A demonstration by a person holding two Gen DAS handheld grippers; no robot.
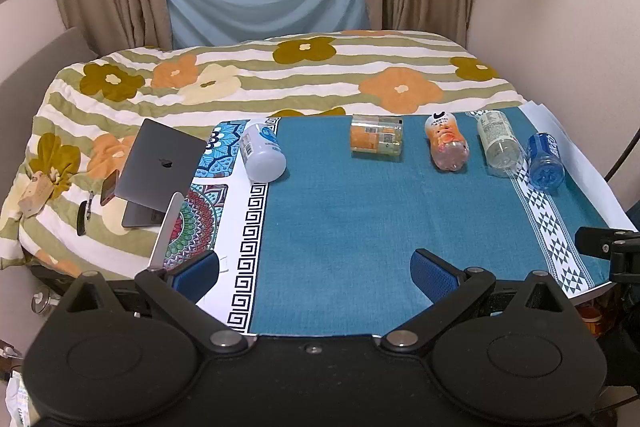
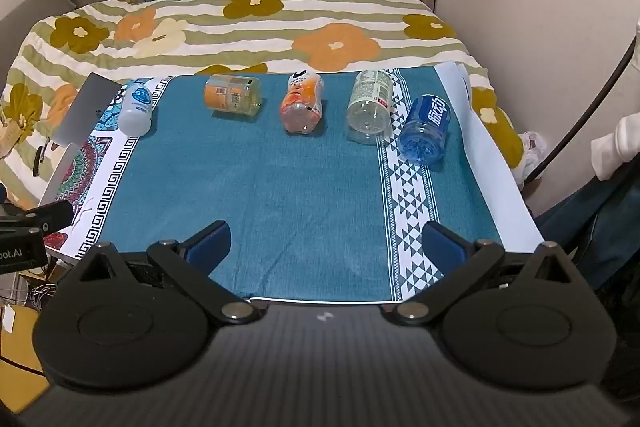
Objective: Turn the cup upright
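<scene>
Several cut-off bottle cups lie on their sides in a row at the far edge of the teal cloth (image 1: 340, 219): a white one (image 1: 262, 151) (image 2: 136, 107), an orange-label one (image 1: 376, 139) (image 2: 233, 98), a peach-print one (image 1: 446, 145) (image 2: 301, 103), a clear one with a pale label (image 1: 500, 143) (image 2: 369, 107), and a blue one (image 1: 545, 162) (image 2: 426, 129). My left gripper (image 1: 315, 277) is open and empty at the near edge. My right gripper (image 2: 326, 245) is open and empty, also at the near edge.
A laptop (image 1: 158, 171) leans at the table's left side on the flowered bedspread (image 1: 280, 79). A patterned mat (image 1: 200, 211) covers the table's left part. The other gripper's body shows at the right edge (image 1: 612, 247). Wall and cable stand at right (image 2: 580, 107).
</scene>
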